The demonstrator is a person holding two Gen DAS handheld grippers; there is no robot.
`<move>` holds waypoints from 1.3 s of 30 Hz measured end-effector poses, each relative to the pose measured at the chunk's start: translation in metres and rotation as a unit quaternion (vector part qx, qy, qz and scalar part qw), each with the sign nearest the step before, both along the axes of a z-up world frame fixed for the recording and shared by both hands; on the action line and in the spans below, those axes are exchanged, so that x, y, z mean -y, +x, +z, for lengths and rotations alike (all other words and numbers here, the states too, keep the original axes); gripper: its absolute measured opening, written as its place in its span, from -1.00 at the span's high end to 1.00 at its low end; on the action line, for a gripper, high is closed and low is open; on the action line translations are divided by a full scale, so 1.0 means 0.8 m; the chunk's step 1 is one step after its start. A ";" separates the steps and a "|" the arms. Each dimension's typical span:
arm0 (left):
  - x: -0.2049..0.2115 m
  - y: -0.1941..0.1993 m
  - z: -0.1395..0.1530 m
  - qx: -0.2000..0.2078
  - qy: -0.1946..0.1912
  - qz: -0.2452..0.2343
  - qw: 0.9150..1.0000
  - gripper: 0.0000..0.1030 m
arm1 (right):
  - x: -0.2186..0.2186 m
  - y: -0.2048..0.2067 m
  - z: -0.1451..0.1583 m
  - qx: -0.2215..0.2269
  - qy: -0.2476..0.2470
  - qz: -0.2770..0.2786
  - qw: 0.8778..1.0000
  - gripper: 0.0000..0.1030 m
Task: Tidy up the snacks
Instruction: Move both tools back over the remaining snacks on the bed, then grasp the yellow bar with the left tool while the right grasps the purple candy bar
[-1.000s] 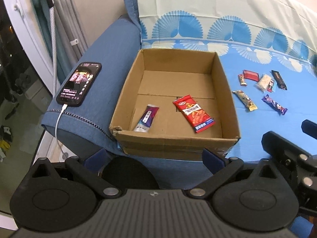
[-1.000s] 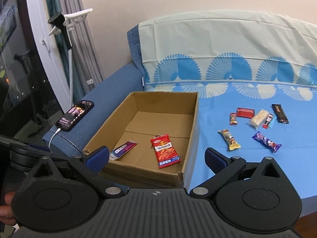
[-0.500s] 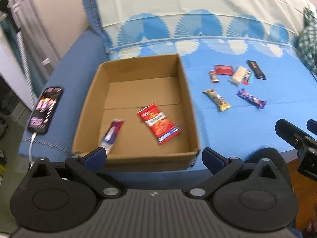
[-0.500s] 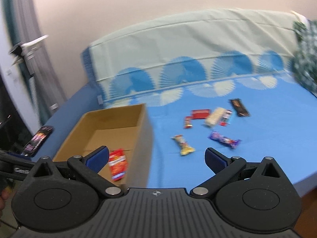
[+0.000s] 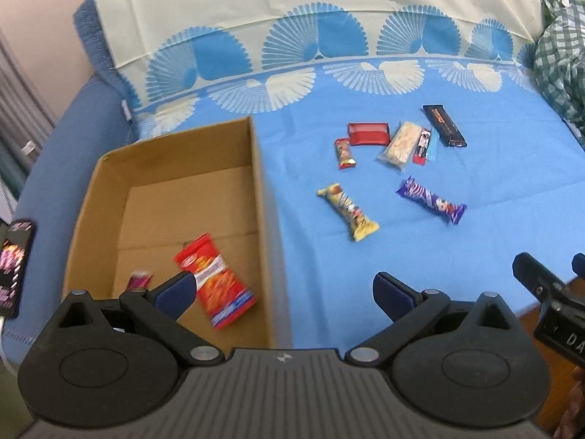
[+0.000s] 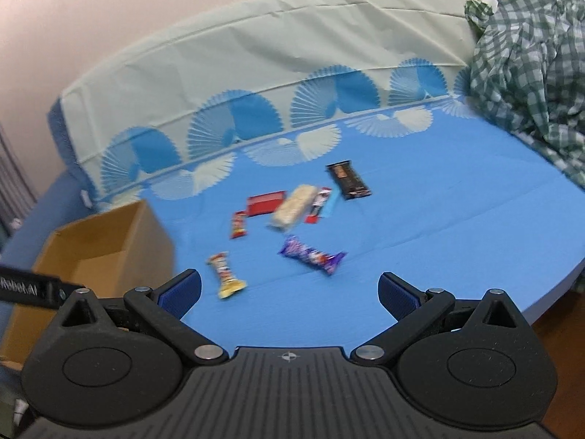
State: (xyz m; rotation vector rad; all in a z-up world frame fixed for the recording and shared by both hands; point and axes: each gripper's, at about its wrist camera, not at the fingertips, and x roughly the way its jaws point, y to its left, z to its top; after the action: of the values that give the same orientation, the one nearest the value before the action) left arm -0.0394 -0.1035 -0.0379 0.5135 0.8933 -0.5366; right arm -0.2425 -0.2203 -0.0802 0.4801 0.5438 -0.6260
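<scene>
An open cardboard box (image 5: 261,197) (image 6: 146,234) sits on the blue sheet, holding a red snack packet (image 5: 215,281) and a small purple packet (image 5: 138,278). Right of it lie several loose snacks: a yellow bar (image 5: 347,211) (image 6: 225,274), a purple bar (image 5: 431,199) (image 6: 312,255), a small red bar (image 5: 343,153), a red flat pack (image 5: 367,133) (image 6: 265,203), a pale cracker pack (image 5: 400,143) (image 6: 295,206) and a black bar (image 5: 444,125) (image 6: 348,179). My left gripper (image 5: 283,291) hovers open over the box's near right corner. Short of the yellow and purple bars my right gripper (image 6: 289,291) is open and holds nothing.
A phone (image 5: 12,263) lies on the blue armrest at the left. A green checked cloth (image 6: 530,73) is heaped at the right of the bed. The bed's front edge and wooden floor (image 6: 563,336) show at the lower right. The right gripper's body (image 5: 548,292) shows in the left view.
Both views have swung to the right: the box has slid toward the left of each frame and the loose snacks toward the middle. Both grippers stay open.
</scene>
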 end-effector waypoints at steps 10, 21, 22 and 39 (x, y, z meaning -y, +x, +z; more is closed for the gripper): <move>0.124 0.106 -0.103 -0.096 -0.001 0.040 0.995 -0.99 | 0.104 0.091 -0.075 -0.080 -0.023 0.015 0.996 -0.98; 0.195 0.187 -0.228 -0.126 0.070 0.056 0.988 -0.99 | 0.169 0.202 -0.184 -0.145 0.018 0.075 0.986 -0.98; 0.198 0.191 -0.240 -0.123 0.083 0.059 0.987 -0.99 | 0.172 0.211 -0.192 -0.151 0.015 0.080 0.985 -0.98; 0.189 0.198 -0.272 -0.121 0.064 0.027 0.990 -1.00 | 0.185 0.235 -0.232 -0.160 -0.023 0.091 0.983 -0.99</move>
State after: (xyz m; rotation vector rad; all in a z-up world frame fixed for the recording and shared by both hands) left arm 0.1189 -0.2549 -0.2551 0.5451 1.1754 -0.5005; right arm -0.0544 -0.3679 -0.2660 0.2827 0.8660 -0.5403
